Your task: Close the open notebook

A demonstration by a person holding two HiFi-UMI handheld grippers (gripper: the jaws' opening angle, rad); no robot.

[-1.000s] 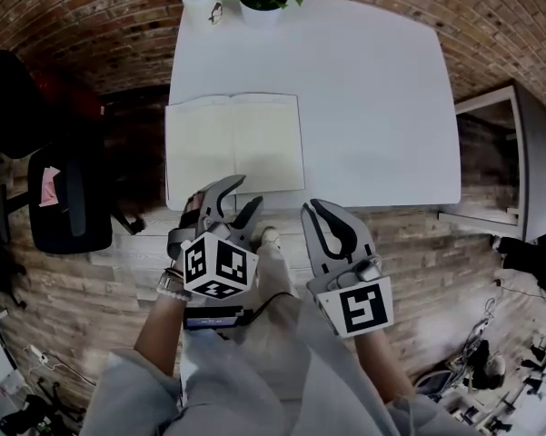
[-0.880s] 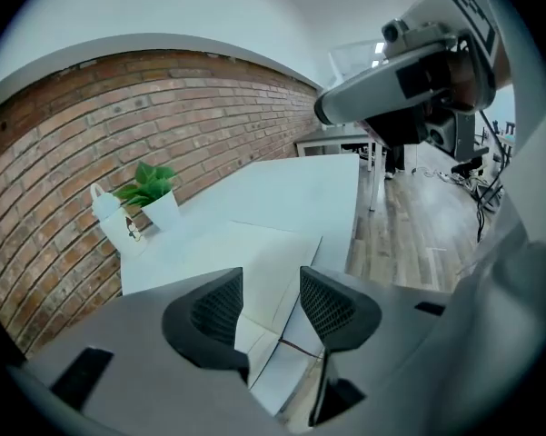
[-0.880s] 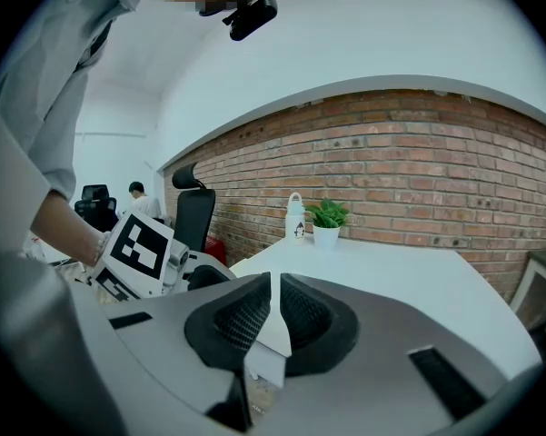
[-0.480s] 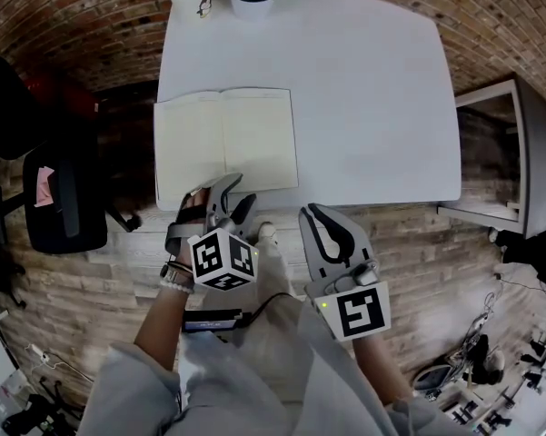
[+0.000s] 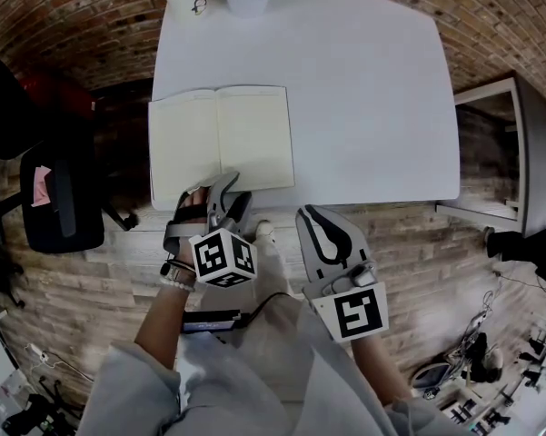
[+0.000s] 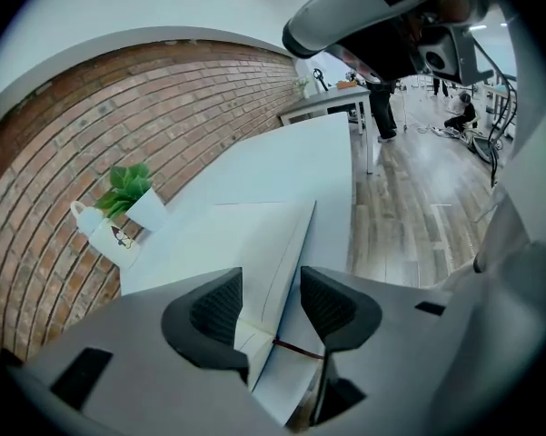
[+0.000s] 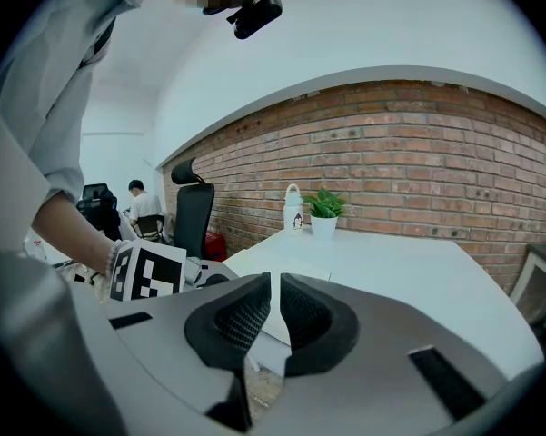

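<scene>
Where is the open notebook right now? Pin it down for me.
In the head view the open notebook lies flat at the near-left corner of the white table, just ahead of the left tool.

The right claw [image 7: 271, 287] is holding its jaws nearly together, gripping nothing, above the table's [image 7: 409, 271] near edge. A potted plant [image 7: 324, 213] and bottle [image 7: 293, 209] are standing at its far side.
</scene>
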